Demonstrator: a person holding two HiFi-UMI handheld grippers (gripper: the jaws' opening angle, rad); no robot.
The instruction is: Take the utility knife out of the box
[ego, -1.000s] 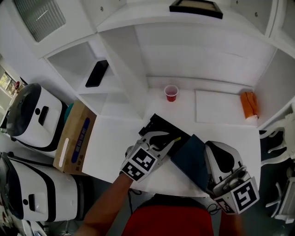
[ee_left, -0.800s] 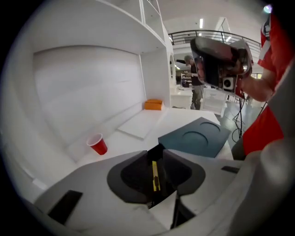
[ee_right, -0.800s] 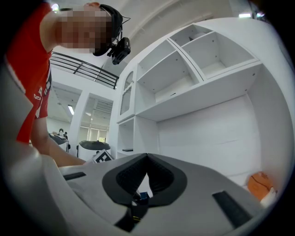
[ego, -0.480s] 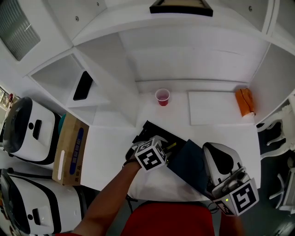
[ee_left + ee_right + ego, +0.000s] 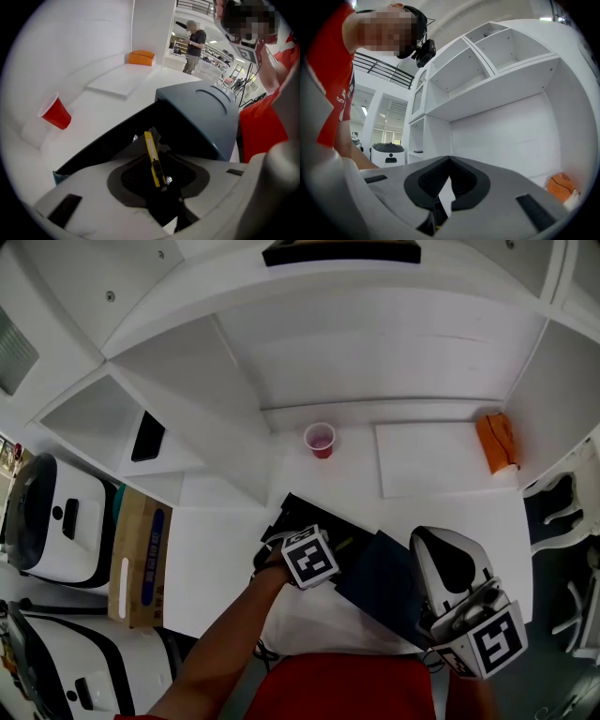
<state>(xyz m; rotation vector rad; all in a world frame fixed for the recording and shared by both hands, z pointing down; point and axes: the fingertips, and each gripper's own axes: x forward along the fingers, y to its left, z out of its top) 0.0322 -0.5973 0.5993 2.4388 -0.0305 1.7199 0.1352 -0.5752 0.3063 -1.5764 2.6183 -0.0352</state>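
A black box (image 5: 286,514) lies open on the white desk, its dark blue lid (image 5: 380,582) swung up to the right. Inside it lies the yellow utility knife (image 5: 149,143). My left gripper (image 5: 158,160) points steeply down into the box (image 5: 112,143). Its jaws have just been opening; the knife shows in the gap between them, and the pads do not press on it. In the head view its marker cube (image 5: 309,557) hides the jaws. My right gripper (image 5: 450,158) is held level beside the lid (image 5: 206,110), shut, with nothing seen between its pads.
A red cup (image 5: 320,440) stands at the back of the desk, with a flat white board (image 5: 427,460) and an orange object (image 5: 494,442) to its right. Shelves with a phone (image 5: 148,435) rise at left. A cardboard box (image 5: 139,554) and white machines (image 5: 56,521) stand beside the desk.
My left gripper has tipped downward and sunk into the open box, its cube now over the box's middle. The right gripper has stayed by the lid.
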